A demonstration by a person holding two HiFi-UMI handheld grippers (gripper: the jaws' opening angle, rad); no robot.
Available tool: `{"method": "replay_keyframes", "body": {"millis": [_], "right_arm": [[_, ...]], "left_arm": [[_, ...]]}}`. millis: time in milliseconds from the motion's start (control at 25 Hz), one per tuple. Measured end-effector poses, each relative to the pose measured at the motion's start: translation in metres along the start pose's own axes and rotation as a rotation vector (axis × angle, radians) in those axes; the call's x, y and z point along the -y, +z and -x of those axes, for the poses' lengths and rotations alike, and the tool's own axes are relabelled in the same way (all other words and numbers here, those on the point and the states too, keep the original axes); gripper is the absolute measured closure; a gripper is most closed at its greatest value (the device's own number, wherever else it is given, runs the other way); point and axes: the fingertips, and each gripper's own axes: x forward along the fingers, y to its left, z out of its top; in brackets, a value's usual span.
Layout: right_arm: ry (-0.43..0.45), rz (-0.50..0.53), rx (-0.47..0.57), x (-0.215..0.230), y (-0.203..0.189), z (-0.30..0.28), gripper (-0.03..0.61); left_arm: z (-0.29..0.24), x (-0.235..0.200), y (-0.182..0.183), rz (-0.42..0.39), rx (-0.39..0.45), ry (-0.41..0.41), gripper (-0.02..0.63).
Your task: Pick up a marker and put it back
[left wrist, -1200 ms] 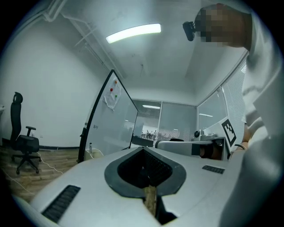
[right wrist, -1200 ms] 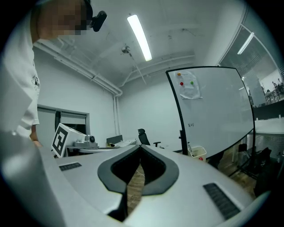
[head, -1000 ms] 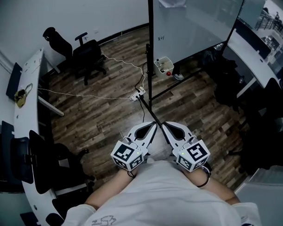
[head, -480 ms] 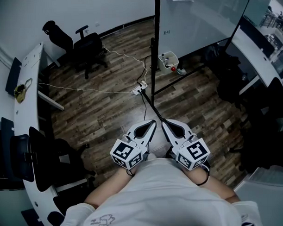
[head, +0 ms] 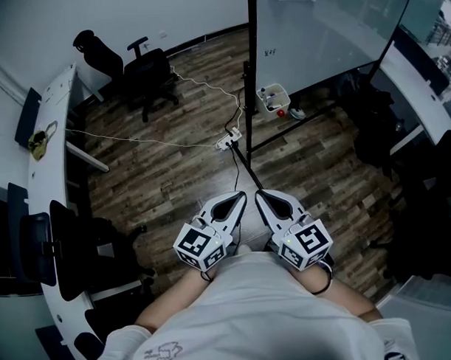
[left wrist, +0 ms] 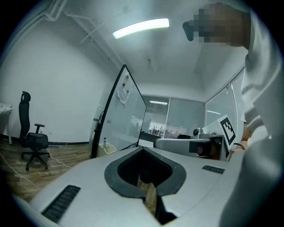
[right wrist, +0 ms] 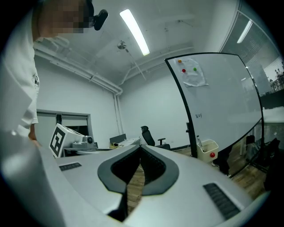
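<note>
Left hand-held gripper (head: 239, 200): the jaws are together with nothing between them. You hold it low against your body, tip forward over the floor.
Right hand-held gripper (head: 262, 199): it is closed and empty too, just beside the left one. The two tips are near each other but apart.
Marker (right wrist: 198, 141): it is in neither grip. My best guess is the slim upright stick in the white bin (right wrist: 207, 153) at the foot of the whiteboard (head: 316, 32), though it is too small to be sure.
Gap: the bin sits well apart from both tips, across open floor (head: 166, 185).
Step in hand: I judge this to be the approach, with the pick not yet begun.
Doing it well: step up to the bin before you reach. Part the jaws of one hand-held gripper before you lower it. Come down from above and close across the barrel rather than the cap. Lift straight up so the bin does not tip or slide.
Underfoot: a white cable (head: 135, 139) runs over the planks towards the black stand post (head: 252, 64), so mind it as you walk.
Hand-held gripper build: each has a smooth pale moulded shell with dark matte pads around a teardrop-shaped opening.
Bin: it looks like thin pale plastic with an open top, and probably weighs little. A small red round thing (right wrist: 212, 154) shows at its front; I cannot tell whether it is inside or outside.
Marker feel: it is probably a smooth round barrel that could roll in the pads.
Whiteboard: it has a glossy face and a black frame.
Floor: it is dark wood-grain planks.
</note>
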Motion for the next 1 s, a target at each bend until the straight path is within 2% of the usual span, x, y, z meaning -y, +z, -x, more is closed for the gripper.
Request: {"method": "replay_keyframes", "body": {"millis": [480, 1000], "right_arm": [[0.038, 0.019, -0.009, 0.093, 0.031, -0.014, 0.568], [0.109, 0.055, -0.043, 0.204, 0.062, -0.021, 0.568]], "left_arm": [[-0.096, -0.018, 0.019, 0.004, 0.031, 0.036, 0.607], [-0.2, -0.039, 0.038, 0.02, 0.099, 0.139, 0.607]]}}
